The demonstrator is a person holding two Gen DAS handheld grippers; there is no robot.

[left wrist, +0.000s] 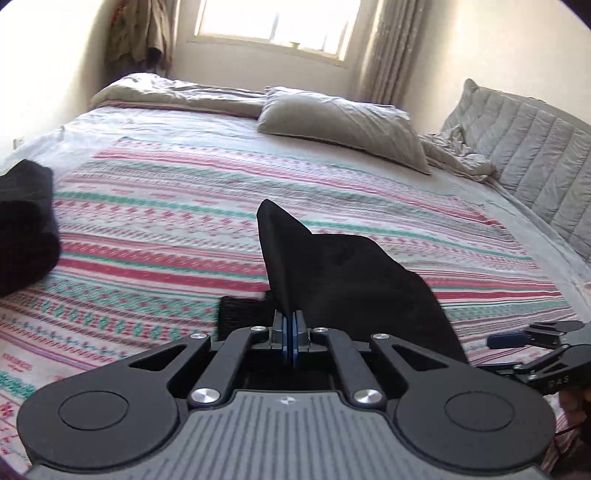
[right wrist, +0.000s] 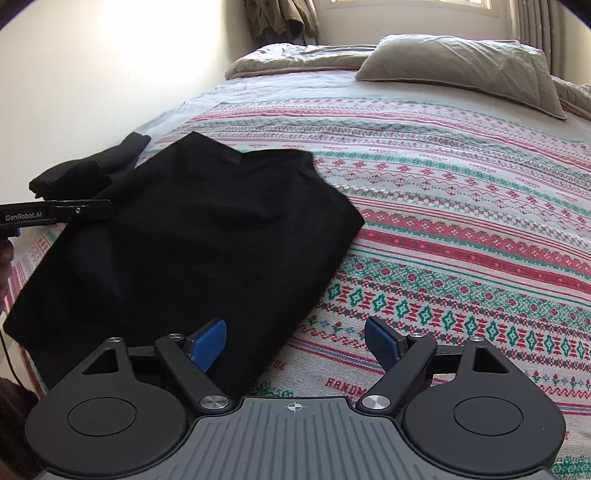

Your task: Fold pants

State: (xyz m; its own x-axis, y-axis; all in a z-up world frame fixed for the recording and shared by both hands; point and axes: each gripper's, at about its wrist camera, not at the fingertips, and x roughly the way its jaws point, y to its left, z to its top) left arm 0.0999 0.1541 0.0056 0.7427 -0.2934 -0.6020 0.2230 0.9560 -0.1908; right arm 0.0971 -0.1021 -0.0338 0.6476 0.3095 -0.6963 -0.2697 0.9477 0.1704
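Now you are pinching a corner of the pants [left wrist: 332, 266] in your left gripper [left wrist: 290, 325], its fingers clamped on the cloth so that edge is standing up off the bed [left wrist: 184, 206], probably to carry it over as a fold. Your right gripper [right wrist: 295, 343] is hovering with fingers spread wide at the near edge of the pants, which are lying half-folded on the bed's left side, likely ready to pin or smooth them.

Patterned bedspread [right wrist: 461, 206]; grey pillow [left wrist: 343, 125] near window [left wrist: 277, 22]; curtains [left wrist: 391, 48].

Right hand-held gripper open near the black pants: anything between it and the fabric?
Nothing visible. The right hand-held gripper hangs open at the black pants near edge; its left blue pad is already over fabric. Only patterned bedspread lies alongside.
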